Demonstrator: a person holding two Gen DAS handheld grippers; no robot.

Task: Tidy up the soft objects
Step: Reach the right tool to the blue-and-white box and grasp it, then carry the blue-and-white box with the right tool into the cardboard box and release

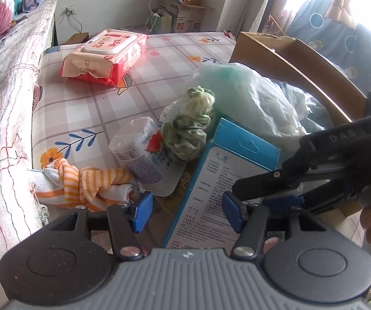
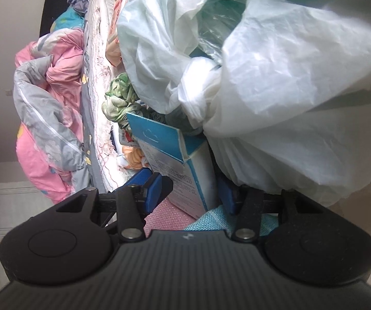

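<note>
On my far left a mesh bed rail (image 1: 7, 118) walls off the checked floral mattress (image 1: 159, 51), and a red wipes pack (image 1: 105, 56) lies alone on the open stretch well beyond. Nearer in, the orange-striped knotted cloth (image 1: 82, 188) lies against that rail, just beside my left gripper's (image 1: 185, 213) left pad. A white pouch (image 1: 144, 155) and a green crumpled cloth (image 1: 193, 126) crowd close behind it, touching each other. My left gripper's jaws stand spread on either side of the blue box (image 1: 211, 193); I cannot tell whether the pads press it. My right gripper (image 2: 190, 191) comes in from the right and pinches that same box, its pads against both sides. Right of it, a pale plastic bag (image 1: 250, 95) bulges over the wall of the cardboard box (image 1: 301, 56) and blocks that side. A pink quilt (image 2: 51, 118) is heaped past the rail.
</note>
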